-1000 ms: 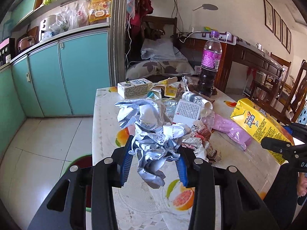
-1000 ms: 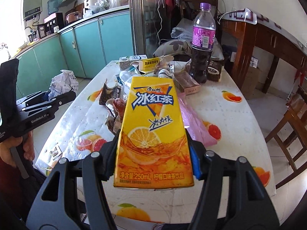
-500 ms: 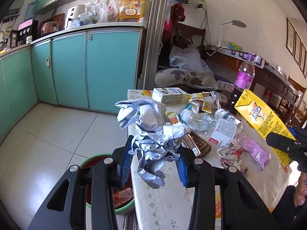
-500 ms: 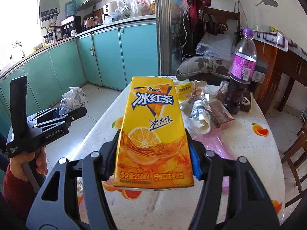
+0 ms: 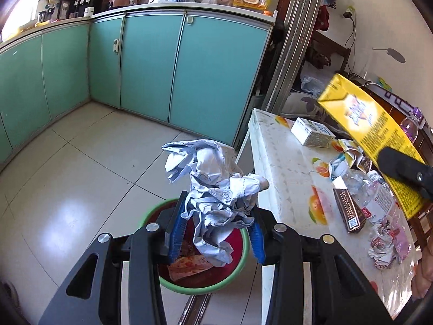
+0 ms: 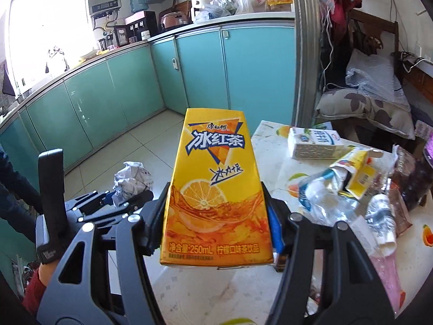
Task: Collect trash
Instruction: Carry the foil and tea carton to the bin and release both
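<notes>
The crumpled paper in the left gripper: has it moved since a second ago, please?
Yes. The crumpled paper, clamped in the left gripper, has swung off the table to its left and now hangs over the green bin on the floor.

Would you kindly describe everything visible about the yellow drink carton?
The yellow drink carton is a tall paperboard box printed with blue-and-white Chinese lettering, a lemon slice and amber liquid, marked 250mL. It looks intact, not crushed. The right tongs clamp its lower sides, holding it in the air, top leaning away from the camera, above the near edge of the table. Nothing else touches it.
</notes>
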Demonstrator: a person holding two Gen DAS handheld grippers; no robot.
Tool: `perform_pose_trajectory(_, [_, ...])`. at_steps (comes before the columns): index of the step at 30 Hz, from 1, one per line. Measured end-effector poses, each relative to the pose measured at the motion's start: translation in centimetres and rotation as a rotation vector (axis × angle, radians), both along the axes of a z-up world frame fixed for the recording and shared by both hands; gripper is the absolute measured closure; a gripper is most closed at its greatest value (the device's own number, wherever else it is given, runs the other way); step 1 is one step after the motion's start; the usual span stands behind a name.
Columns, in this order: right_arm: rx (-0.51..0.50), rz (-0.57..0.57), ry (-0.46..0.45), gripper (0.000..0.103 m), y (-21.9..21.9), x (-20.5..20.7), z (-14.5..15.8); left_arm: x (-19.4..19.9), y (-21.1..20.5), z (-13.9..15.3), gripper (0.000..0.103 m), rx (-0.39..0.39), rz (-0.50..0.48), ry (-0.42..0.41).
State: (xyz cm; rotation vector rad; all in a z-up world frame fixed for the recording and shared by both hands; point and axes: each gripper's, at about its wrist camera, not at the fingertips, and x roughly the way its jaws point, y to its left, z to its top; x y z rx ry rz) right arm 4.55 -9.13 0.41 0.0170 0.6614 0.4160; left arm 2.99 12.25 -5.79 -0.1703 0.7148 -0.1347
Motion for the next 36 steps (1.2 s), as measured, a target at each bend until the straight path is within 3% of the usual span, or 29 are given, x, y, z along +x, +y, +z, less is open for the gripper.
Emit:
perform_pose_trajectory(4, [0.026,0.040,0.071,0.044,1.6,2.9,-1.0,0.5,0.1,-0.8,0.065,0.057,0.009,0.024])
perform_pose_trajectory(12, [0.125,0.058,0.237,0.044,2.4,6.8,-3.9,1.5,0.6,-2.1,0.065,0.077,0.019,0.080])
perform_pose_trajectory(26, [0.098,0.045,0.249,0.044,3.3,7.7,-4.4,2.3,0.8,-2.6,0.064,0.064,0.024,0.108])
perform_pose_trajectory(27, [0.100,0.044,0.249,0.044,3.4,7.8,-4.4,2.4,0.8,-2.7,0.060,0.063,0.030,0.107])
perform_pose_trajectory(30, [0.116,0.030,0.248,0.031,3.2,7.7,-4.4,2.4,1.3,-2.8,0.027,0.073,0.067,0.099])
perform_pose_trajectory(36, [0.132,-0.004,0.209,0.030,1.7,6.8,-3.2,2.2,1.8,-2.5,0.027,0.051,0.083,0.089])
